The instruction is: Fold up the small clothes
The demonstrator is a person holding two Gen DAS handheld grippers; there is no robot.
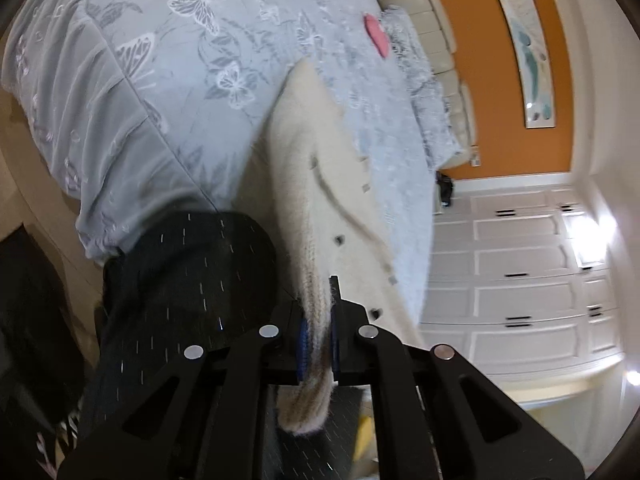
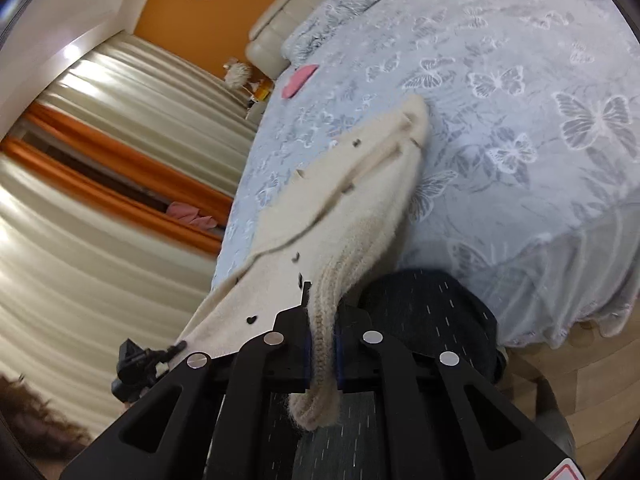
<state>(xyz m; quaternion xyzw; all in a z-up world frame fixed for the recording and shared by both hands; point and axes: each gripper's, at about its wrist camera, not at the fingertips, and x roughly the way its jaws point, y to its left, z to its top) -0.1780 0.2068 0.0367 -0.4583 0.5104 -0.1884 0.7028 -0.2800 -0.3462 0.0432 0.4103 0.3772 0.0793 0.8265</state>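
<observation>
A small cream knitted cardigan (image 1: 320,168) with dark buttons hangs stretched above the bed, its far end resting on the blue-grey butterfly bedspread (image 1: 160,60). My left gripper (image 1: 318,340) is shut on one ribbed edge of the cardigan, which hangs down through the jaws. In the right wrist view the cardigan (image 2: 340,188) runs from the bedspread (image 2: 520,120) to my right gripper (image 2: 322,344), which is shut on another ribbed edge. The left gripper (image 2: 136,360) shows small at the lower left, at the cardigan's other corner.
A pink item (image 1: 376,36) lies far up the bed, also in the right wrist view (image 2: 298,78). The person's dark trousers (image 1: 180,280) are at the bed edge. A cream headboard (image 1: 440,40), orange wall, white wardrobe (image 1: 520,272) and curtains (image 2: 100,200) surround the bed.
</observation>
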